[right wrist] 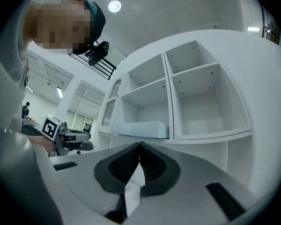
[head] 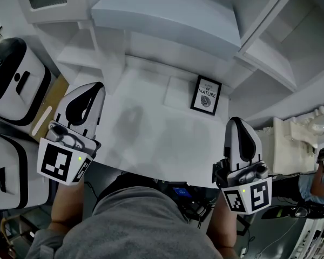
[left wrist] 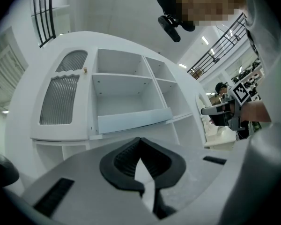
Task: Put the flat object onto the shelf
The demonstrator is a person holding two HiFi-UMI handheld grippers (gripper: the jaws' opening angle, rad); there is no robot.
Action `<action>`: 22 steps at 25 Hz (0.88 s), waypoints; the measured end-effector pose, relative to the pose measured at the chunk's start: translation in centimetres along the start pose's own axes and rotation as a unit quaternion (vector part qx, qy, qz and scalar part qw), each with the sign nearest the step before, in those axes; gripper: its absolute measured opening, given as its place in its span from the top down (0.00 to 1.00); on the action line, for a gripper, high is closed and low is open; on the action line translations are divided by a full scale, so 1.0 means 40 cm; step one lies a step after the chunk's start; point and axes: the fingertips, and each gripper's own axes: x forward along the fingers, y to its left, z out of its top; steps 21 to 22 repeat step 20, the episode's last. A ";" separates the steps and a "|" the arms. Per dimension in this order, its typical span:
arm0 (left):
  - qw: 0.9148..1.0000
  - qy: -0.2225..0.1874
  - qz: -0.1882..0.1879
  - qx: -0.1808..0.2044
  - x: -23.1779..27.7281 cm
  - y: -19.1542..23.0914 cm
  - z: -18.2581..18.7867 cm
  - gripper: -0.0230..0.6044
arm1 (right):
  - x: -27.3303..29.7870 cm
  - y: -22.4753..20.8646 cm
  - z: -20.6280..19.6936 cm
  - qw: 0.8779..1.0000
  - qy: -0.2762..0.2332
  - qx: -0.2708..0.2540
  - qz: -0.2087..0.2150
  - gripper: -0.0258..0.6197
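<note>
Closed jaws on 2 grippers before the shelf unit (left wrist: 126, 86), with the flat white board (left wrist: 133, 118) lying in it.

We hold the left gripper (left wrist: 140, 142) and the right gripper (right wrist: 140, 146) side by side over the white desk (head: 151, 139) in front of the shelf unit, both pointing toward it. In each gripper view the jaws meet at their tips with nothing between them. Our flat white board rests on the lower shelf of the unit's wide middle bay, and its front edge juts out past the shelf front. On the desk, close to the foot of the shelf unit and nearer our right gripper, stands a small black-framed picture (head: 206, 95) that reads NATURE. To the left of the shelf unit sit 2 white housings (head: 11, 85) with black panels.
</note>
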 end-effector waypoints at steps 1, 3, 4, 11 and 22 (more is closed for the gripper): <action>1.000 0.000 0.000 0.000 0.000 -0.001 0.000 0.95 | 0.000 0.001 -0.001 1.000 0.000 0.001 0.000 0.92; 1.000 -0.002 -0.001 -0.001 -0.001 -0.004 0.001 0.95 | -0.002 0.004 -0.001 1.000 -0.001 0.002 0.000 0.92; 1.000 -0.002 -0.002 -0.001 -0.001 -0.006 0.001 0.95 | -0.003 0.005 -0.002 1.000 -0.001 0.002 0.000 0.92; 1.000 0.001 -0.005 -0.002 -0.002 -0.015 -0.004 0.95 | -0.005 0.010 -0.008 1.000 0.000 0.005 -0.001 0.92; 1.000 0.000 -0.004 -0.002 -0.007 -0.017 -0.002 0.95 | -0.007 0.016 -0.012 1.000 -0.001 0.008 0.000 0.92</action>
